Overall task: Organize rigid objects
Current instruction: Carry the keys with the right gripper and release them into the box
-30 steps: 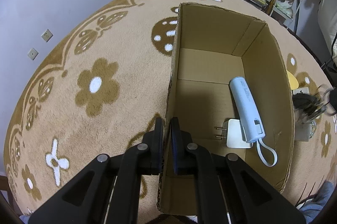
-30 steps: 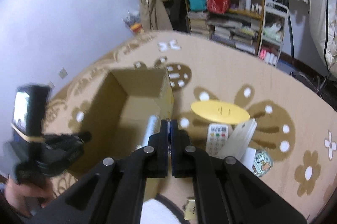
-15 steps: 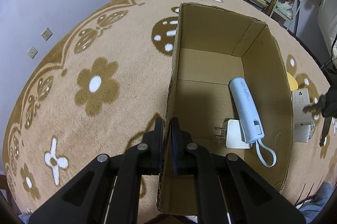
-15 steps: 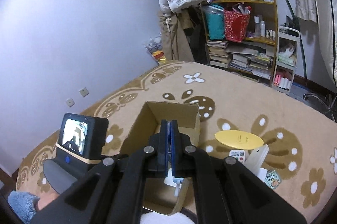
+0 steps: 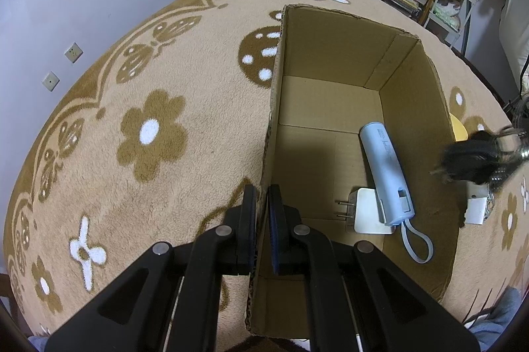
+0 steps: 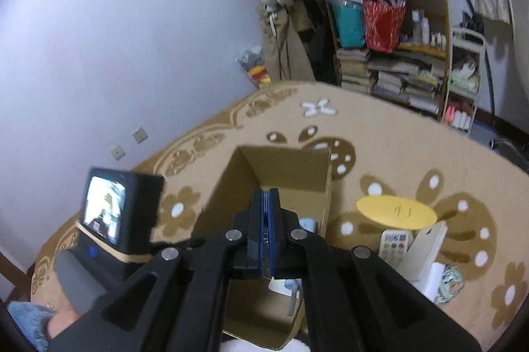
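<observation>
The left gripper is clamped on the near left wall of the box, one finger outside and one inside, steadying it on the rug. Just ahead and to its right, on the box floor, lie a pale blue power bank and, touching its near end, a white charger; two things are thus stowed. The right gripper is closed and empty, hanging above the box's near end. To its right, outside the box, a yellow lid, a remote, a white card and a small printed pack wait on the rug. Judging by these, the sorting is partly done, with several things left.
</observation>
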`<state>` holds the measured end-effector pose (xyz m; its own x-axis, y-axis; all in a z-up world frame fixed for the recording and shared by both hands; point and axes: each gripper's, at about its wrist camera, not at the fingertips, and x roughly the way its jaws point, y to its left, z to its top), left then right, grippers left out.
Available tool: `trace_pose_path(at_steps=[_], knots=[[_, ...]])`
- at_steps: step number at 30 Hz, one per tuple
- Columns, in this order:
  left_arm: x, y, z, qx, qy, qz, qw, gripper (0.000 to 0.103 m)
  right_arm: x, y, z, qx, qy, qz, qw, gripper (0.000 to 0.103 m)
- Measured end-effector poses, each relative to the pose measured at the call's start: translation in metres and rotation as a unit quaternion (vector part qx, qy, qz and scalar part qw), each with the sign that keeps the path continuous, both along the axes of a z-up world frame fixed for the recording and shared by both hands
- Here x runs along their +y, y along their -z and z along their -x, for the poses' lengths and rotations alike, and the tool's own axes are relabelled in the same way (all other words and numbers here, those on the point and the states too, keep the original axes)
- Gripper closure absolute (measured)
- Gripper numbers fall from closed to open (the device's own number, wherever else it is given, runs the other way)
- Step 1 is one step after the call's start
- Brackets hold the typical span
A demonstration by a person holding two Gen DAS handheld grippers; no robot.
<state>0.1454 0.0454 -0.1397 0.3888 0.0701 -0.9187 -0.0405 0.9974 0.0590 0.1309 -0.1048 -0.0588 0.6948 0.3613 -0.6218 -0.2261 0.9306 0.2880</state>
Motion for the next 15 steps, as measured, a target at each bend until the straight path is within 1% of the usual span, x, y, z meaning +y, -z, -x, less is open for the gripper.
trace_pose_path(at_steps=[2, 7, 11, 15], knots=[[0.0, 0.0, 0.0, 0.0, 0.001, -0.001, 1.0, 0.097, 0.002, 0.014, -0.006, 0.017, -0.007, 0.003, 1.0, 0.099], [0.002, 0.0, 0.0, 0.001, -0.002, 0.006, 1.0, 0.096, 0.014, 0.034, -0.015, 0.043, -0.029, 0.009, 0.999, 0.099], [0.003, 0.0, 0.0, 0.001, -0.002, 0.006, 1.0, 0.096, 0.022, 0.051, -0.018, 0.065, -0.024, 0.046, 0.997, 0.099], [0.003, 0.0, 0.0, 0.001, -0.002, 0.006, 1.0, 0.096, 0.02, 0.065, -0.019, 0.086, -0.028, 0.049, 0.995, 0.095]])
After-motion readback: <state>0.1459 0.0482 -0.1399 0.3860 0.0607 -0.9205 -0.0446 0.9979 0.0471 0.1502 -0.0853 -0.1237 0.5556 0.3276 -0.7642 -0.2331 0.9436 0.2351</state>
